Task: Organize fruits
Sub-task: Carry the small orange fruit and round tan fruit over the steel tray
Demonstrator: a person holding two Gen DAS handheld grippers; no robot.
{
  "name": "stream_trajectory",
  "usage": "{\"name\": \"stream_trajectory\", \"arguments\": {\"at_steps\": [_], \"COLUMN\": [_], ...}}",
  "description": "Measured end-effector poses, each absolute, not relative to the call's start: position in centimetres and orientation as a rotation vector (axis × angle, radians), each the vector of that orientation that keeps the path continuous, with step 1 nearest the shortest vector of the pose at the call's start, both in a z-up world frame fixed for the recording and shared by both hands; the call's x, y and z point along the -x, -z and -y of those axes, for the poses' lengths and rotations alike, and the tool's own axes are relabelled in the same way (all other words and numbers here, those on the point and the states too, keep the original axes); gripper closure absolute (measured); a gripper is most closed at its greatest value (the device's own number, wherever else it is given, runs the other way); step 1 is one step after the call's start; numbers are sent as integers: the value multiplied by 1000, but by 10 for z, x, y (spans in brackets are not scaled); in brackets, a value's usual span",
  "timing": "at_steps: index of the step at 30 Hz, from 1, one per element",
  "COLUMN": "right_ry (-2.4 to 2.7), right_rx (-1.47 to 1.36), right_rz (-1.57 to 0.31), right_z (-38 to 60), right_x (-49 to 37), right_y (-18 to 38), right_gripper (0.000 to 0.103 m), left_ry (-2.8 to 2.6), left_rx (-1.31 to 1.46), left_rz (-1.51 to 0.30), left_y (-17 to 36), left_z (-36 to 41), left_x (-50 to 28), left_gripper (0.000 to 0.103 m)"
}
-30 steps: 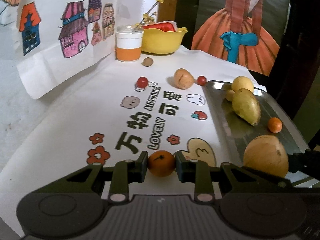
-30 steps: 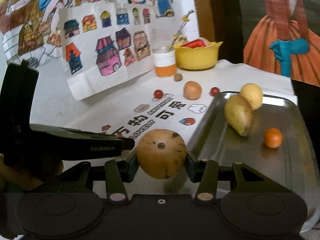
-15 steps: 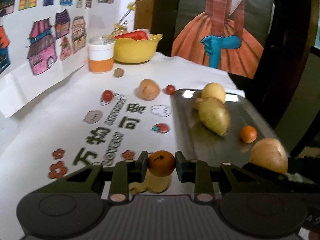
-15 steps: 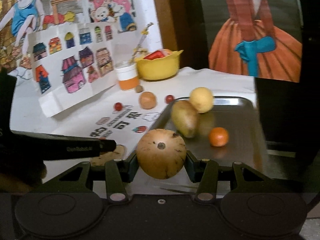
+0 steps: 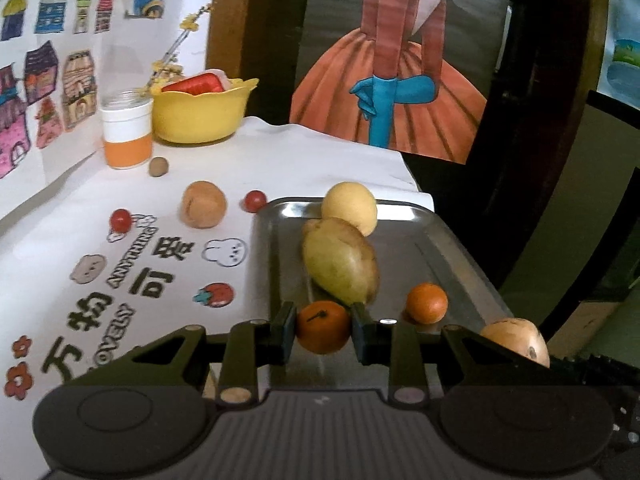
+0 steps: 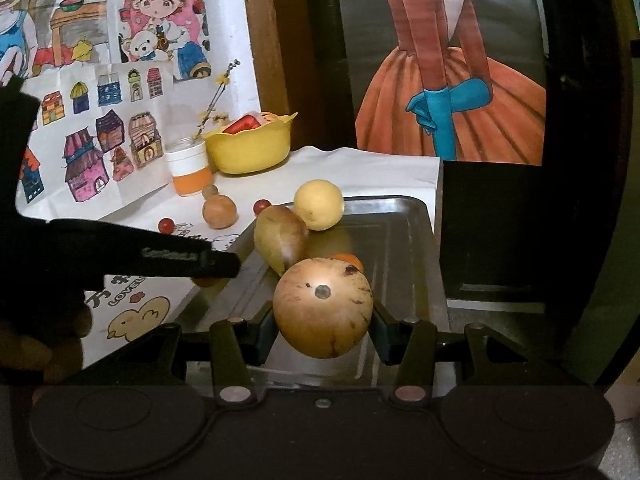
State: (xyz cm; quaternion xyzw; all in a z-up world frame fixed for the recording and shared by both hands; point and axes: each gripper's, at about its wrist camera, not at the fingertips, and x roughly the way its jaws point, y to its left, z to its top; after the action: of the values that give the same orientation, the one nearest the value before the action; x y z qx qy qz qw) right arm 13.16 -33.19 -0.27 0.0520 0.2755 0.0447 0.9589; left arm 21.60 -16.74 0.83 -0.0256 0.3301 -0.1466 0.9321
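Your left gripper (image 5: 323, 327) clamped a small orange (image 5: 322, 327), right gripper (image 6: 323, 308) a tan round fruit (image 6: 323, 307); both hung over the steel tray's (image 6: 404, 220) near end.

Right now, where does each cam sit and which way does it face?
Left wrist: on the left claw, facing forward over the metal tray; its fingers grip a small orange.
Right wrist: on the right claw, same heading, gripping a tan round fruit; the left claw shows.
Shared: tray, pear, yellow bowl.
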Motion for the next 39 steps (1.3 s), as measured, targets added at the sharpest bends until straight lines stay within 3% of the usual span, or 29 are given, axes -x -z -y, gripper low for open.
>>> {"name": "stream_trajectory", "arguments": {"at_steps": [39], "right_ry": [-90], "right_rx": [-153], "right_rz": [-605], "right_z": [333], "right_x": [-142], "right_y": [15], "right_gripper": [52], "left_ry": [262], "left_rx": [66], "left_rz": [-726], "left_y": [10], "left_z": [172], "left_x": [-218], "left_gripper": [71]}}
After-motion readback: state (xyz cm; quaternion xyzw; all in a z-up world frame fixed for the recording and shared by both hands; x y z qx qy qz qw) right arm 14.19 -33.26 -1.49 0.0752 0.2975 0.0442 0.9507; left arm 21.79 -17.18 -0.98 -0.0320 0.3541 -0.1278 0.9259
